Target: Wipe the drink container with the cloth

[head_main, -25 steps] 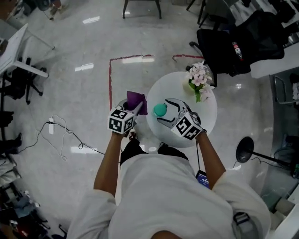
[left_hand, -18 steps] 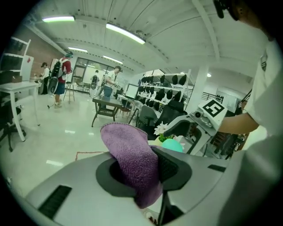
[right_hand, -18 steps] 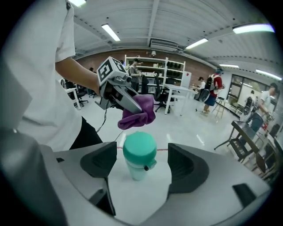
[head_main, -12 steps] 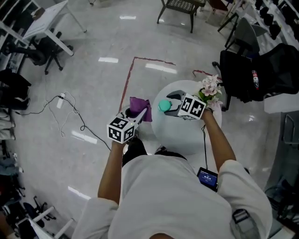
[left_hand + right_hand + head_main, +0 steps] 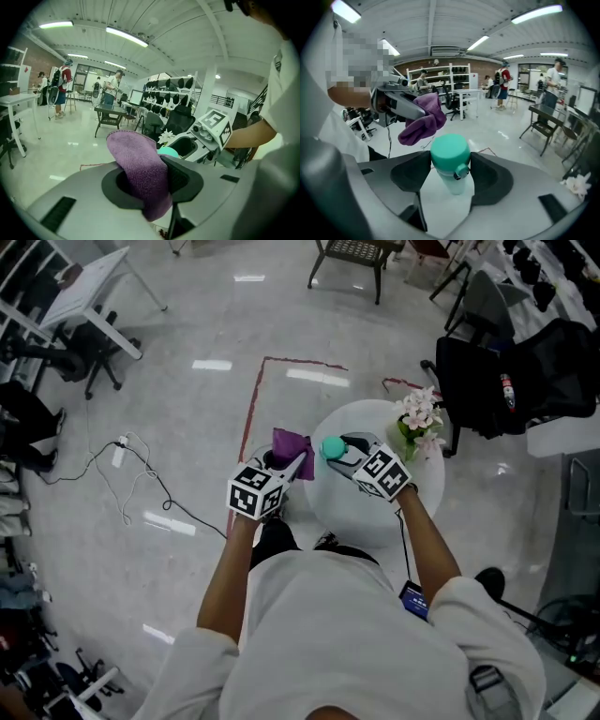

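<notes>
My left gripper [image 5: 296, 463] has come up and in with the cloth [image 5: 292, 447] since a second ago, so the purple fold now hangs just beside the drink container [image 5: 332, 447] rather than well off the table's edge; my right gripper's [image 5: 450, 176] jaws have just been closing, with the container between them.

The round white table [image 5: 375, 517] carries the work, and the container stands upright near its left rim, within reach of both hands; the flowers [image 5: 419, 420] sit on the far right, clear of it. My right gripper is partly closed, its pads set against either side of the teal lid [image 5: 450, 149]; I judge this grip is there to steady the container so it cannot tip or slide under a wipe. My left gripper is clamped on the cloth, one end nipped between the pads and the loose end drooping forward over them, which leaves free fabric to meet the surface. The cloth does not yet touch the container, so no wiping has begun.
</notes>
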`<state>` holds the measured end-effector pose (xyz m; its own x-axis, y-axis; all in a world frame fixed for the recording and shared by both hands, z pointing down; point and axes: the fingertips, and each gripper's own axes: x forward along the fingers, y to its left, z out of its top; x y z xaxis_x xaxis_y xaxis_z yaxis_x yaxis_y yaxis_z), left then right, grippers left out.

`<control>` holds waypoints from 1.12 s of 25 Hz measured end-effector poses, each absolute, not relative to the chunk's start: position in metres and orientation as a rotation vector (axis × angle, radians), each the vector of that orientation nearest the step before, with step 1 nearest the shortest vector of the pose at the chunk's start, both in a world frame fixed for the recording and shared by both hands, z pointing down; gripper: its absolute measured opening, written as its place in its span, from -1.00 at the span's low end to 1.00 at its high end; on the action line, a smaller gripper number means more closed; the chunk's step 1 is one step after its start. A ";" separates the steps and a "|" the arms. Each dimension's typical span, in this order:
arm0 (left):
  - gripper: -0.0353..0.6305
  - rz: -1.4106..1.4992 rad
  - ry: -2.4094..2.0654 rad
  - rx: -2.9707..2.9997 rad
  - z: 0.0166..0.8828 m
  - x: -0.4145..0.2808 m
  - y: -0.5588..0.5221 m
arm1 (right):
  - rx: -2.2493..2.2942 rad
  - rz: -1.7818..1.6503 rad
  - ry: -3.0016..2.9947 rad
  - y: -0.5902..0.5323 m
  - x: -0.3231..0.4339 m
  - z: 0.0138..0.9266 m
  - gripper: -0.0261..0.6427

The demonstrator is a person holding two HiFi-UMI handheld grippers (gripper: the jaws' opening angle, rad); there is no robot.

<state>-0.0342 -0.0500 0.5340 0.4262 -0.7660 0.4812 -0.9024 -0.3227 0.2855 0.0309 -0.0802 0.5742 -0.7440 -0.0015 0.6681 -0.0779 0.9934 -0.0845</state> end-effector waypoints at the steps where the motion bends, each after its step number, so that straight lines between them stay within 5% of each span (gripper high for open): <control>1: -0.54 0.372 -1.393 2.178 0.536 -0.035 -0.057 | 0.132 0.166 -2.412 -0.082 0.031 0.574 -0.11; 28: -0.54 0.478 -0.678 2.369 0.642 0.001 -0.146 | 1.043 0.551 -2.189 -0.095 0.031 0.583 -0.10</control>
